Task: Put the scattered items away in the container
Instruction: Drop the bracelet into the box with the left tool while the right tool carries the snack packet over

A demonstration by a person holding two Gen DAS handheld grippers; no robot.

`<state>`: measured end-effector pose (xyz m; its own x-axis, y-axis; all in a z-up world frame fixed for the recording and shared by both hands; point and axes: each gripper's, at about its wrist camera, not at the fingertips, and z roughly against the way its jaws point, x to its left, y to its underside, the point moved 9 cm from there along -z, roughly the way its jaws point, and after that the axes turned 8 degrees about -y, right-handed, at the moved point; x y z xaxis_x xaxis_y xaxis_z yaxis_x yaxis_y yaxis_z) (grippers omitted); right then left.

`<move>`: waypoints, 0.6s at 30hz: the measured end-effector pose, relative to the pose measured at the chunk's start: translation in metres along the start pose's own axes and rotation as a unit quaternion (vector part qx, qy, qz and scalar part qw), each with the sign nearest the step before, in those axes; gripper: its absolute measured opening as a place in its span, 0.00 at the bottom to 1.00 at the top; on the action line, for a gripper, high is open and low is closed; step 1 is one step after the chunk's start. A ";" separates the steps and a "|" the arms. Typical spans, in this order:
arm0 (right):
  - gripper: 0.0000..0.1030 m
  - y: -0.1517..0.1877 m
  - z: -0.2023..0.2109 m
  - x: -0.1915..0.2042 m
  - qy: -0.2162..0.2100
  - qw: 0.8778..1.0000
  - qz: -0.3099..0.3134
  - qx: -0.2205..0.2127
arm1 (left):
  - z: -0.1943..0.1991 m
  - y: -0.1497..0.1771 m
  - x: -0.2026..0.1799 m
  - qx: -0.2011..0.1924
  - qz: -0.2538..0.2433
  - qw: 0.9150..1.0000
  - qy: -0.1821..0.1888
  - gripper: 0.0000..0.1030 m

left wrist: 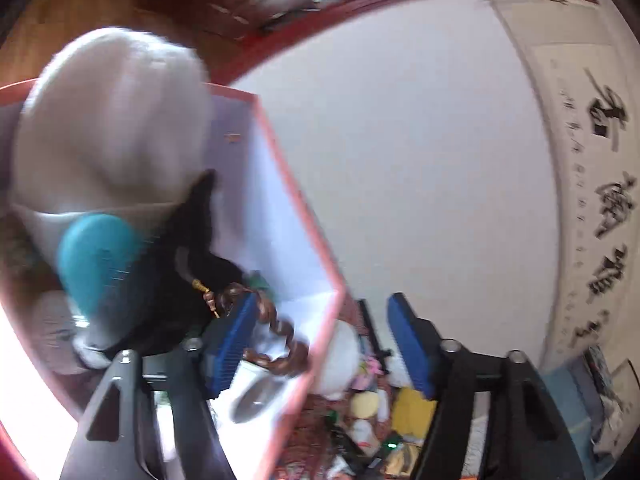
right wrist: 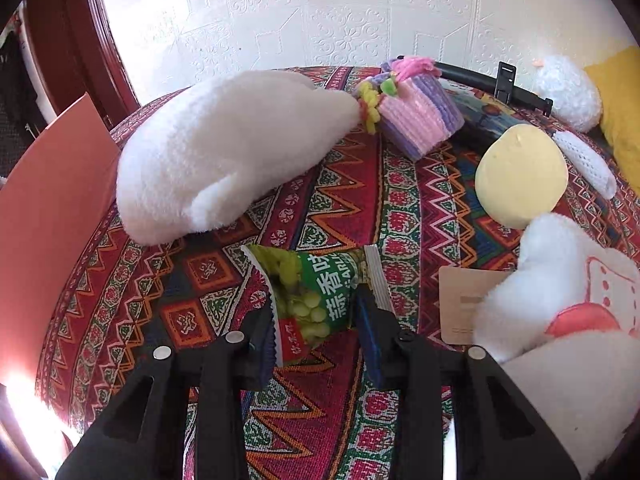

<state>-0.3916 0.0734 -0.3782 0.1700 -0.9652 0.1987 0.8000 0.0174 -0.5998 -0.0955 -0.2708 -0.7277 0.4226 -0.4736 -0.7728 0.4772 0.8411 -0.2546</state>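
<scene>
Left gripper (left wrist: 320,344): jaws spread wide, nothing between them, straddling the near wall of the pink-rimmed cardboard box (left wrist: 296,208). Inside the box, ahead-left of the tool, lie a white plush toy (left wrist: 112,120), a teal oval object (left wrist: 100,260) and a brown twisted piece (left wrist: 280,340). Right gripper (right wrist: 316,312): jaws clamped on a green snack packet (right wrist: 316,296), held above the red patterned woven cloth (right wrist: 352,208). A second white plush (right wrist: 224,152) lies ahead-left, beside the box.

Snack packet (right wrist: 316,300) lies on tablecloth (right wrist: 168,292), plush (right wrist: 224,148) behind it.
</scene>
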 end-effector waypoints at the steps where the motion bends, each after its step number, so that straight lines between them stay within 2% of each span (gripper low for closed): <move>1: 0.32 0.000 0.001 0.001 -0.002 1.000 -0.003 -0.001 | 0.002 -0.005 0.012 -0.009 0.006 1.000 -0.020 0.70; 4: 0.31 -0.002 0.003 0.003 -0.024 0.999 -0.023 -0.003 | 0.014 -0.014 0.012 -0.038 -0.026 0.997 -0.055 0.69; 8: 0.30 -0.006 0.007 0.012 -0.049 0.998 -0.044 -0.008 | 0.035 -0.019 -0.002 -0.100 -0.102 0.982 -0.126 0.71; 10: 0.30 -0.009 0.013 0.021 -0.062 0.997 -0.048 -0.012 | 0.037 -0.017 -0.009 -0.123 -0.135 0.970 -0.160 0.72; 13: 0.30 -0.018 0.030 0.043 -0.079 0.996 -0.037 -0.030 | 0.047 -0.012 -0.009 -0.162 -0.178 0.947 -0.212 0.72; 18: 0.30 -0.036 0.084 0.113 -0.126 0.988 0.014 -0.084 | 0.056 -0.011 -0.009 -0.203 -0.224 0.920 -0.250 0.72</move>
<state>-0.3526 -0.0143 -0.2692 0.3449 -0.8694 0.3537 0.6900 -0.0207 -0.7235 -0.0613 -0.2908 -0.6857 0.6030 -0.7723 -0.2000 0.4058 0.5128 -0.7565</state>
